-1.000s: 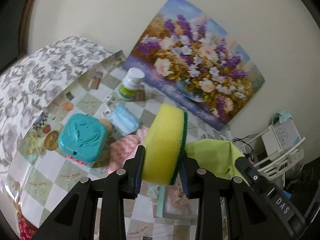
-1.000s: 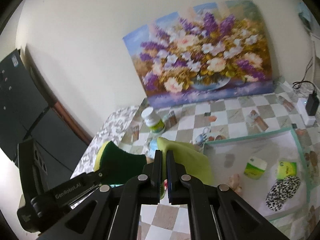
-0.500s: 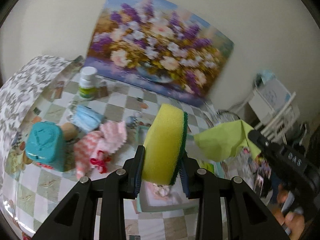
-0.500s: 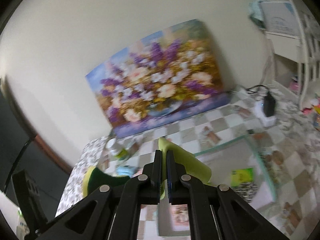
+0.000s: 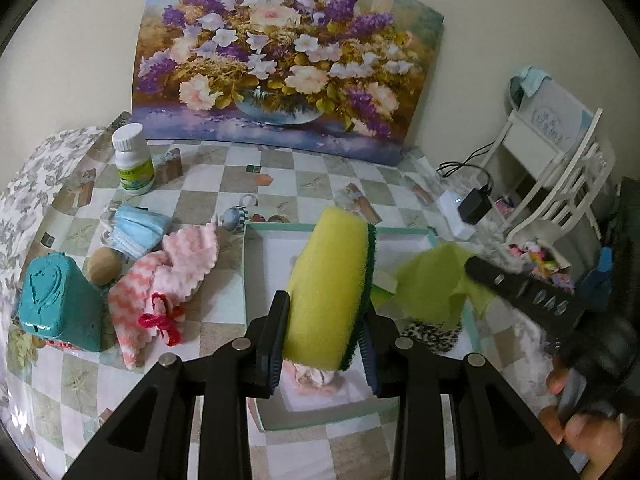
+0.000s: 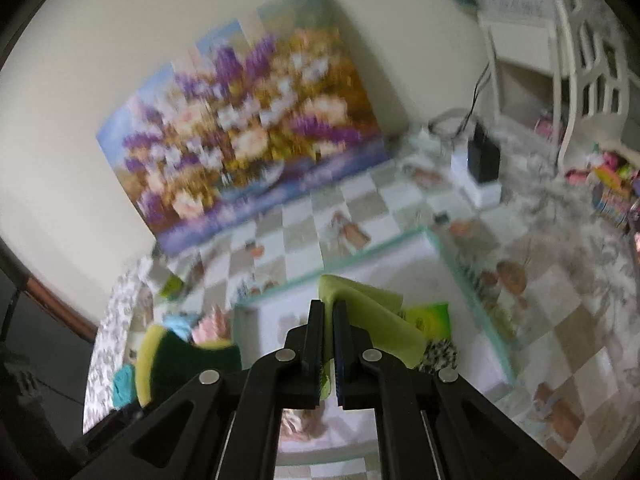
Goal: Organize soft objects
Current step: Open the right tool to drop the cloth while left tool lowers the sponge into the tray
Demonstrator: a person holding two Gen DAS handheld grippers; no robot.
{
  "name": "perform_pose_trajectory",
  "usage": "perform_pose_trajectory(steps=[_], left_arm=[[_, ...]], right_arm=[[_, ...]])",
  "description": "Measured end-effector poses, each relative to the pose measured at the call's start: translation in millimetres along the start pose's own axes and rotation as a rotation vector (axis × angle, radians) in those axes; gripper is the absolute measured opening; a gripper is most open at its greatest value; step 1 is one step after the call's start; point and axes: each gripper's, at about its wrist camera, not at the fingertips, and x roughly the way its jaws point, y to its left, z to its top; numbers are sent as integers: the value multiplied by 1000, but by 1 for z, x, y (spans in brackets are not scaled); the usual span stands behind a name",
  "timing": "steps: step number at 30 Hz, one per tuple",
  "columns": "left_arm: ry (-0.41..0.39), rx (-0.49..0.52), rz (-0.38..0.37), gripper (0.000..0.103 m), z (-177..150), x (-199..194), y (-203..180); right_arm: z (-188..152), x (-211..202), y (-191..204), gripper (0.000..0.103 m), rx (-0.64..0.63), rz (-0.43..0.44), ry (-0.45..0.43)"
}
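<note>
Left gripper: clamped on a yellow sponge with a dark green scouring face, held upright on edge, green side against the right pad, yellow foam bulging past both fingers. Right gripper: pressed nearly together, pinching a fold of lime-green cloth that stands up between the pads and drapes off to the right.

Directly beneath both claws: a shallow tray with a teal rim, white-floored, holding a black-and-white spotted soft item under the hanging cloth and a pink floral patch close under the sponge. In the right wrist view, a small bright green packet just beyond the cloth, inside the tray; picture there blurred.

Left of the left claw, outside the tray on the checked tablecloth: a pink-and-white zigzag cloth with a red yarn bow, then a blue face mask, a small round tan object, a teal box.

Farther out: a white bottle with a green label, a flower painting leaning on the wall, a charger on a white power block off to the right.
</note>
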Motion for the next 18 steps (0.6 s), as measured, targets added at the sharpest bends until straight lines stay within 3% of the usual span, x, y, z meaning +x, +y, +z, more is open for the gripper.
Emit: perform_pose_trajectory(steps=[9,18], left_arm=[[13,75,115,34,0,38,-6],[71,133,163,34,-10,73,-13]], right_arm=[[-28,62,-12,5,2,-46,198],[-46,91,-27,8,28,-76,309]])
